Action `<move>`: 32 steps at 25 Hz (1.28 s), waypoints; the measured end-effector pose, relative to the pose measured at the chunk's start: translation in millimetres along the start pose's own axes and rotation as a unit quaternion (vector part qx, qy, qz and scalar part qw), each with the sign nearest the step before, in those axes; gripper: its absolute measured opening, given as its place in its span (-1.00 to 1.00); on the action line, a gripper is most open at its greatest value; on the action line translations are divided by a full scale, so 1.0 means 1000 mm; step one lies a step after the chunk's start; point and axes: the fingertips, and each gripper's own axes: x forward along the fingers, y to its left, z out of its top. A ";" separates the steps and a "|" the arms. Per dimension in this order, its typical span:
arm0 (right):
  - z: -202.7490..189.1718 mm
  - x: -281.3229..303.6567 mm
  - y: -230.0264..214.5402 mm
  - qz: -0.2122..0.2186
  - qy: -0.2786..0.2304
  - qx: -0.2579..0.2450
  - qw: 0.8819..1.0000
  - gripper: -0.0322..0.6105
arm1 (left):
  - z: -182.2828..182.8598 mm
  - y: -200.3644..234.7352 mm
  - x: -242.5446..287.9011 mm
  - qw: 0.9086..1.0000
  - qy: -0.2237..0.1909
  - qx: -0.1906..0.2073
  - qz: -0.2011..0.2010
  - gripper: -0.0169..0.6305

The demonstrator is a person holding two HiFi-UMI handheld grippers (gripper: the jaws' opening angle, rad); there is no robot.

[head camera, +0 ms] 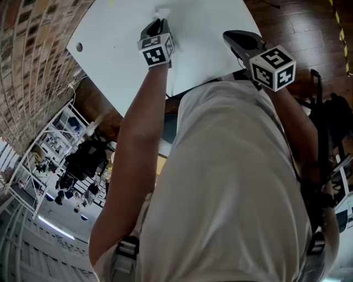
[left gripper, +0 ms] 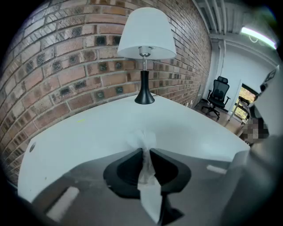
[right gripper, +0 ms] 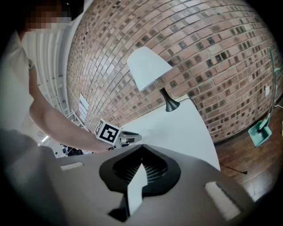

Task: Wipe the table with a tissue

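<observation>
A crumpled white tissue (left gripper: 142,140) is pinched between the black jaws of my left gripper (left gripper: 145,152), its loose end hanging back toward the camera. In the head view the left gripper (head camera: 160,22) points down at the white table (head camera: 209,22), with the tissue (head camera: 162,12) bunched at its tip against the top. My right gripper (head camera: 234,37) hovers by the table's near right edge; its jaws (right gripper: 141,146) meet with nothing between them. The right gripper view shows the left gripper (right gripper: 129,139) out over the table (right gripper: 185,128).
A lamp (left gripper: 146,48) with a white shade and black base stands at the table's far end by the brick wall (left gripper: 62,66). A small round hole (head camera: 79,47) sits near one table corner. An office chair (left gripper: 218,95) is beyond; a teal dustpan (right gripper: 261,130) rests on the wooden floor.
</observation>
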 end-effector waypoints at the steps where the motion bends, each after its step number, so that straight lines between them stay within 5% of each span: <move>1: -0.001 -0.001 0.001 0.001 0.001 -0.003 1.000 -0.88 | -0.002 -0.006 -0.002 1.000 -0.001 -0.001 0.000 -0.77; 5: -0.001 -0.002 0.002 0.007 0.001 -0.006 1.000 -0.88 | -0.010 -0.028 -0.006 0.999 -0.003 -0.032 -0.011 -0.77; 10: 0.000 -0.006 0.005 0.010 0.000 -0.008 1.000 -0.88 | -0.002 -0.055 -0.020 0.995 0.009 -0.067 -0.076 -0.77; 14: 0.002 -0.010 0.003 0.013 -0.004 -0.011 1.000 -0.88 | -0.006 -0.025 -0.030 0.997 -0.011 -0.074 -0.021 -0.76; 20: -0.008 -0.024 0.001 0.011 0.004 -0.015 1.000 -0.88 | -0.031 0.040 -0.036 0.992 0.013 -0.104 0.074 -0.75; 24: -0.016 -0.033 -0.005 0.005 0.006 -0.008 1.000 -0.88 | -0.030 0.026 -0.028 0.989 -0.001 -0.130 0.065 -0.76; 32: -0.013 -0.039 0.003 0.019 0.006 -0.015 1.000 -0.88 | -0.014 -0.043 -0.013 0.996 0.024 -0.076 0.040 -0.76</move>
